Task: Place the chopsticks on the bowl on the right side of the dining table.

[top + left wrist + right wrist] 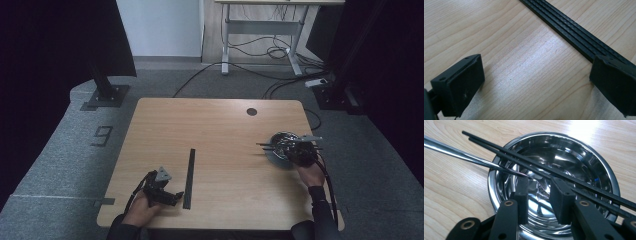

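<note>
**Steel bowl with chopsticks at the right, black strip at the left of the bench**

A pale wood-grain bench [220, 145] with rounded corners is seen on grey carpet, with a round cable hole [251, 111] near its far edge. Dark curtains close the room at both sides; a second desk frame [260, 30] and loose cables are seen at the far wall.

The person's forearms are cut off by the near edge of the high view. In the right gripper view the near rim of the bowl is hidden behind the gripper's own body, and the chopstick ends run out of the picture.

At the right of the bench stands a polished steel bowl [599, 167]. Across its rim lie two black chopsticks [541, 168], with a metal rod [461, 155] pointing in from the left. The right gripper [541, 192] is held over the bowl, its fingers [560, 195] drawn narrow; whether the chopsticks are gripped cannot be told.

Near the left, the left gripper [536, 82] rests low over the bench with its fingers [461, 85] set wide on nothing, a long black strip [574, 30] lying just beside one of them.
</note>
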`<action>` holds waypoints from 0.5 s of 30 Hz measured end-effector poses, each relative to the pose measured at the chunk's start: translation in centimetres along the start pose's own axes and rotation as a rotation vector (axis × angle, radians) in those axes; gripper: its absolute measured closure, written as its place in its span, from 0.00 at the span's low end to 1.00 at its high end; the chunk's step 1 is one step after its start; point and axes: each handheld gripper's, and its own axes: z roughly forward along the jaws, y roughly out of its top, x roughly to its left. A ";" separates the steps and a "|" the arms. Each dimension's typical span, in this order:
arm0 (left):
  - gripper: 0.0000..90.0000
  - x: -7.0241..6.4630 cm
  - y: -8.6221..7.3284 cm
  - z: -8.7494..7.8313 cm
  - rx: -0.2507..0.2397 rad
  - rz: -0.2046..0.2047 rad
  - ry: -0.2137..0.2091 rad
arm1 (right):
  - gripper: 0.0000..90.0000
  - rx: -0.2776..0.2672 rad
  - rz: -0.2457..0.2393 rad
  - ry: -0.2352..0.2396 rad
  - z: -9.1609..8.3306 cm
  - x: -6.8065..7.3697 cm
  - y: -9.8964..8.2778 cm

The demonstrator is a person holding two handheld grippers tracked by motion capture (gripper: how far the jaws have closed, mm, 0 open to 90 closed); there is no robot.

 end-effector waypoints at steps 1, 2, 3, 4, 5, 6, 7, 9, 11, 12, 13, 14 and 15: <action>0.00 0.0 0.0 0.0 0.000 0.000 0.000 | 0.75 0.001 -0.005 -0.002 0.1 0.0 0.0; 0.00 0.0 0.0 0.0 0.000 -0.001 0.000 | 0.75 0.003 -0.009 -0.006 0.1 0.0 0.0; 0.00 0.0 0.0 0.0 0.000 0.000 0.000 | 0.75 0.004 -0.007 -0.006 0.2 0.0 -0.1; 0.00 0.0 0.0 0.0 0.000 0.000 0.000 | 0.75 0.003 -0.007 -0.005 0.2 0.0 -0.1; 0.00 0.0 0.0 0.0 0.000 0.000 0.000 | 0.75 0.003 -0.009 -0.006 0.2 0.0 -0.1; 0.00 0.0 0.0 0.0 0.000 0.000 0.000 | 0.74 0.003 -0.011 -0.008 0.2 0.0 -0.1; 0.00 0.0 0.0 0.0 0.000 -0.001 0.000 | 0.74 0.004 -0.010 -0.010 0.2 0.0 -0.1; 0.00 0.0 0.0 0.0 0.000 -0.001 0.000 | 0.72 0.005 -0.009 -0.014 0.2 -0.1 -0.1; 0.00 0.0 0.0 0.0 0.000 -0.001 0.000 | 0.70 0.006 -0.006 -0.021 0.2 -0.2 -0.1; 0.00 0.0 0.0 0.0 0.000 -0.001 0.000 | 0.70 0.007 -0.004 -0.021 0.2 -0.2 -0.2; 0.00 0.0 0.0 0.0 0.000 0.000 0.000 | 0.70 0.007 -0.004 -0.022 0.2 -0.3 -0.2; 0.00 0.0 0.0 0.0 0.000 0.000 0.000 | 0.69 0.007 0.000 -0.023 0.2 -0.4 -0.2; 0.00 0.0 0.0 0.0 0.000 -0.001 0.000 | 0.69 0.007 0.002 -0.023 0.2 -0.4 -0.2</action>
